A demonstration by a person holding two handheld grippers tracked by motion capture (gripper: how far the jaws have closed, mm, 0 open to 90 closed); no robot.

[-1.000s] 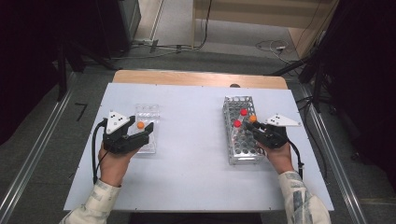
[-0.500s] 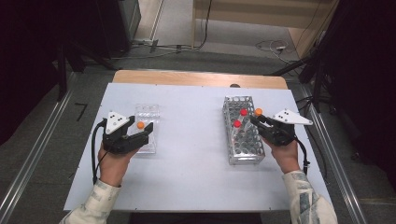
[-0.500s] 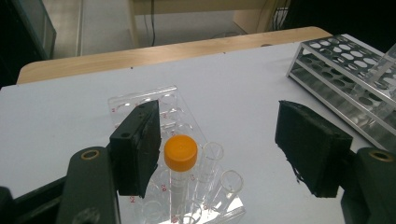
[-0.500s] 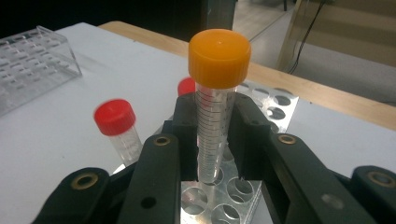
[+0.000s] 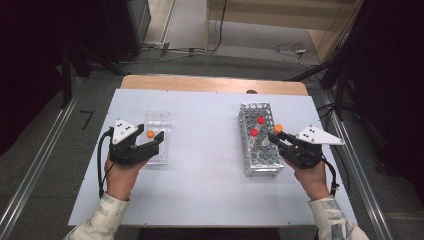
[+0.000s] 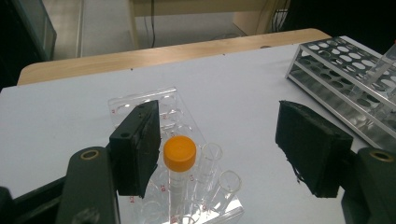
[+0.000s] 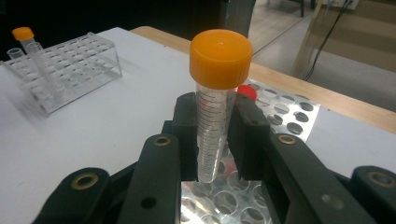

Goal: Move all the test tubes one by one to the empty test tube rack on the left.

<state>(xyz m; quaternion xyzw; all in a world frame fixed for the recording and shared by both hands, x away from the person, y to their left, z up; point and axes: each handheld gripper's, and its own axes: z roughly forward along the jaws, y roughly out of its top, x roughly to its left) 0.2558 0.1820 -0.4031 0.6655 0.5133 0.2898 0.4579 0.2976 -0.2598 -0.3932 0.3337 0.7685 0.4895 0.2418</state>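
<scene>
My right gripper (image 7: 212, 140) is shut on a clear tube with an orange cap (image 7: 218, 88), held upright above the metal rack (image 5: 258, 145); the same tube's cap (image 5: 278, 128) shows at the rack's right side in the high view. Two red-capped tubes (image 5: 254, 133) stand in that rack. My left gripper (image 6: 219, 149) stands open over the near end of a clear plastic rack (image 6: 154, 105), its jaws wide apart. An orange-capped tube (image 6: 179, 161) stands in that rack beside the left jaw, not gripped. In the high view the left gripper (image 5: 152, 142) rests at the clear rack (image 5: 157, 122).
The white table (image 5: 210, 165) has free room between the two racks and along the front. A wooden strip (image 5: 210, 84) runs along its far edge. Dark equipment and cables lie on the floor beyond.
My right gripper has lifted the orange-capped tube up out of the metal rack and drawn it to the right. The left hand has stayed still.
</scene>
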